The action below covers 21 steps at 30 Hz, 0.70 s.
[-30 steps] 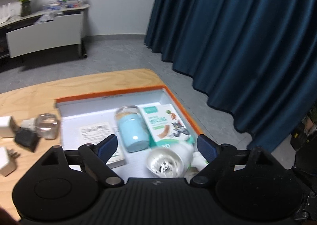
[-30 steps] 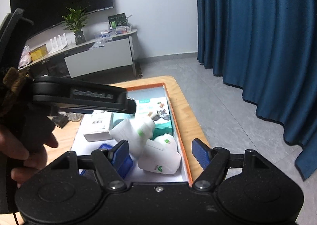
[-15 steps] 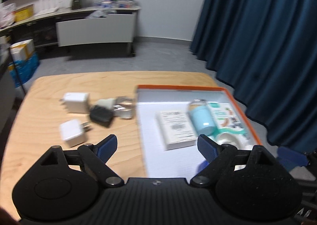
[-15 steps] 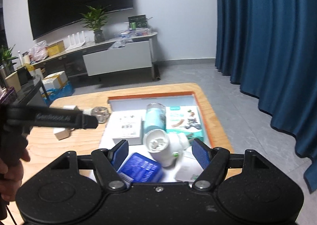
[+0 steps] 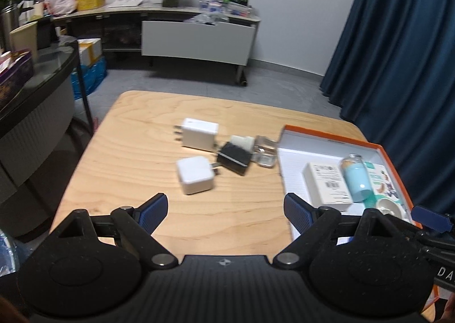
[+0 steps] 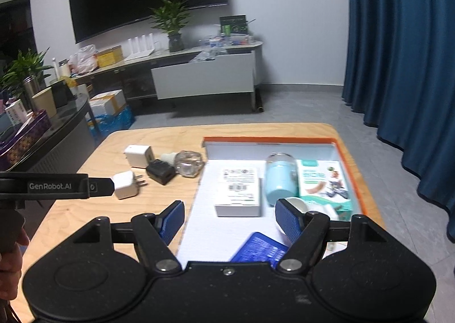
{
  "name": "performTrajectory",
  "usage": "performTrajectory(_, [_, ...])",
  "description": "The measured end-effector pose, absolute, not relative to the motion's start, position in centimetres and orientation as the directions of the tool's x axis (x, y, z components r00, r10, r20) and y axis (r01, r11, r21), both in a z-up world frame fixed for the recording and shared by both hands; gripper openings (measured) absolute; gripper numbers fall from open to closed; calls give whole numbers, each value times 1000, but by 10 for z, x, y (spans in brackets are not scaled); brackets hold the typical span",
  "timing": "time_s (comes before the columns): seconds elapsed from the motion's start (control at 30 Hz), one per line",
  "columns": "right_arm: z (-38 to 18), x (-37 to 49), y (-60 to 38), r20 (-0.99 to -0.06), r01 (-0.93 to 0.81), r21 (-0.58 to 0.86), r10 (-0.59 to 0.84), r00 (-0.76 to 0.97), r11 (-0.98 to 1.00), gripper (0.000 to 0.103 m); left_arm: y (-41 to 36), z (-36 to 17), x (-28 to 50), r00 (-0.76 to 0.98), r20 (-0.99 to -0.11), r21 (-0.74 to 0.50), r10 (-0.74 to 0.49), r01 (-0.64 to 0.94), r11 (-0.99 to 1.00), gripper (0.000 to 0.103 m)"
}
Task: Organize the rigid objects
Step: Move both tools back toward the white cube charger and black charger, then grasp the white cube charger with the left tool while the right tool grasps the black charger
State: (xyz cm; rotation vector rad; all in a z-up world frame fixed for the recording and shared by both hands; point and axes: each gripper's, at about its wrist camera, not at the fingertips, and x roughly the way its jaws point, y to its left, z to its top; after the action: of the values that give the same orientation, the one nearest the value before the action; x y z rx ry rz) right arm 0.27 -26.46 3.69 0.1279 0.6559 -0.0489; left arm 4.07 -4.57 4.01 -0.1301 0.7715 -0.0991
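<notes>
Rigid objects split two ways on the wooden table [image 5: 142,152]: some already lie in the orange-rimmed tray [image 6: 355,181] at its right end, and four small ones sit loose on the bare wood just left of the tray's wall. Inside the tray, a white box [image 6: 239,189], a pale blue bottle [image 6: 280,181] lying on its side and a teal printed carton [image 6: 321,181] rest side by side, with a blue packet [image 6: 261,249] nearer the camera and a white round piece partly hidden behind the right gripper's finger.

Outside it, a larger white charger [image 5: 199,134], a smaller white charger [image 5: 194,175], a black adapter [image 5: 234,158] and a clear faceted piece [image 5: 266,151] form a tight cluster; the black adapter touches or nearly touches its neighbours.

Judging by the layout, the step in hand is fetching the next loose item. The left gripper [image 5: 224,210] hovers above bare wood with its jaws spread and nothing between them, facing the cluster. The right gripper [image 6: 227,220] hangs over the tray's near end, also spread wide and empty.

The smaller white charger looks the easiest pick: nearest, with clear wood on its left and near sides. The next move calls for closing across its flat faces without nudging the black adapter by its prongs. Free tray floor remains in the near-left part beside the white box
</notes>
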Motion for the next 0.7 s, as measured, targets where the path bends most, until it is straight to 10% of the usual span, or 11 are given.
performTrajectory(0.7, [20,38,-238,-644,4,90,55,763,996,85,-19,-10,89,671,-740,-118,-37,-75,990,95])
